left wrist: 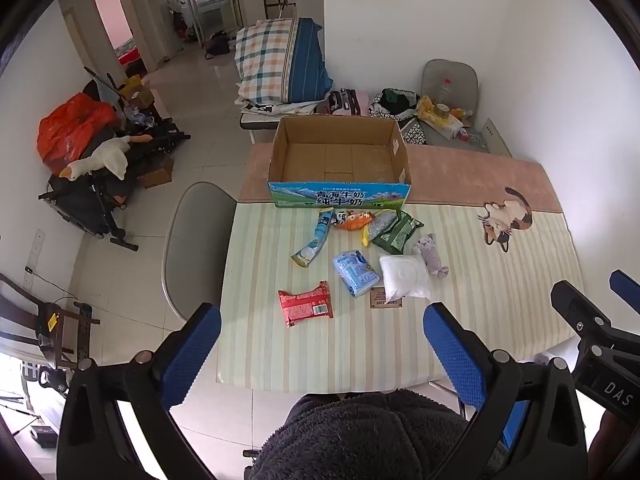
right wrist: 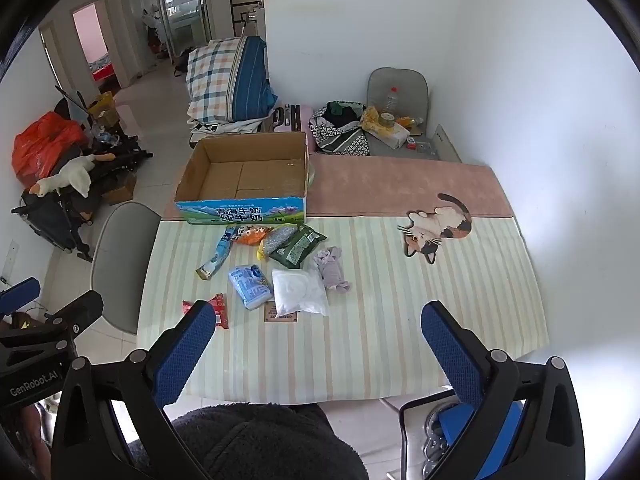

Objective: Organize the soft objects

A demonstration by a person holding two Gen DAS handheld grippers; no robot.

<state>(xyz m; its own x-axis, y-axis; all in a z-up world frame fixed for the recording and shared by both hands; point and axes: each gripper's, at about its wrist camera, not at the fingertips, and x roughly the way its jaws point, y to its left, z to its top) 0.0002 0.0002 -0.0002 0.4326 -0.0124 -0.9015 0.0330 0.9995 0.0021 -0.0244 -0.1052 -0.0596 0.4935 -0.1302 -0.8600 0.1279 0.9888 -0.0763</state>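
Note:
An open cardboard box [left wrist: 340, 158] [right wrist: 244, 176] with a blue printed front stands empty at the far side of the table. Before it lie several soft packs: a red packet [left wrist: 306, 308] [right wrist: 218, 310], a light blue packet [left wrist: 355, 274] [right wrist: 250, 284], a white pouch [left wrist: 404, 277] [right wrist: 298, 290], a green bag [left wrist: 398, 232] [right wrist: 298, 246], an orange snack bag [left wrist: 354, 219] [right wrist: 250, 235], a long blue-white tube pack [left wrist: 314, 242] [right wrist: 218, 256] and a lilac cloth [left wrist: 431, 255] [right wrist: 332, 270]. My left gripper [left wrist: 322, 328] and right gripper [right wrist: 320, 322] both hang open above the table's near edge, holding nothing.
A striped tablecloth [left wrist: 480, 312] [right wrist: 400, 320] with a cat picture [left wrist: 506, 218] [right wrist: 438, 224] covers the table. A grey chair [left wrist: 196, 248] [right wrist: 124, 264] stands at its left. Bedding, bags and a stroller crowd the floor behind. A dark fleece garment [left wrist: 360, 436] fills the bottom.

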